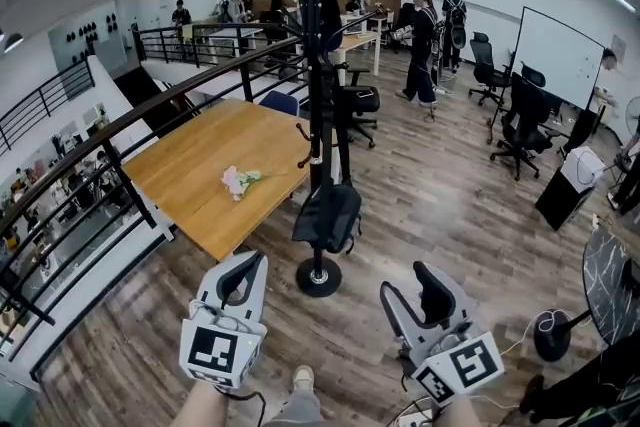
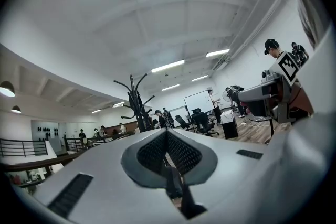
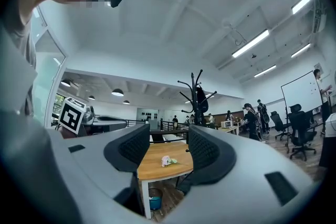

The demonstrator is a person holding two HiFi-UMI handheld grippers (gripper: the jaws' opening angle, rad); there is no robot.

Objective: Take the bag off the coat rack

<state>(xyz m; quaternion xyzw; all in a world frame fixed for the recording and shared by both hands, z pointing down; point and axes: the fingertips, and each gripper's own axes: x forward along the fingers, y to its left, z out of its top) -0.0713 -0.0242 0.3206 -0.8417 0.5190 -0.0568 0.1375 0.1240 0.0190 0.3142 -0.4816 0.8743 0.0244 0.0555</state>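
A black coat rack (image 1: 312, 95) stands on a round base just past the wooden table's corner. A black bag (image 1: 328, 217) hangs low on its pole, and another dark item (image 1: 328, 10) hangs near the top hooks. Both grippers are held low in front of me, well short of the rack. My left gripper (image 1: 250, 261) is shut with nothing in it, its pads meeting (image 2: 167, 136). My right gripper (image 1: 408, 283) is open and empty. Through its gap (image 3: 168, 147) I see the table and, farther off, the coat rack (image 3: 198, 99).
The wooden table (image 1: 200, 177) holds a small pink flower bunch (image 1: 238, 181). A black railing (image 1: 120, 130) runs along the left over a drop. Office chairs (image 1: 520, 130), a whiteboard (image 1: 556, 55) and people stand farther back. A round dark table (image 1: 612, 280) is at right.
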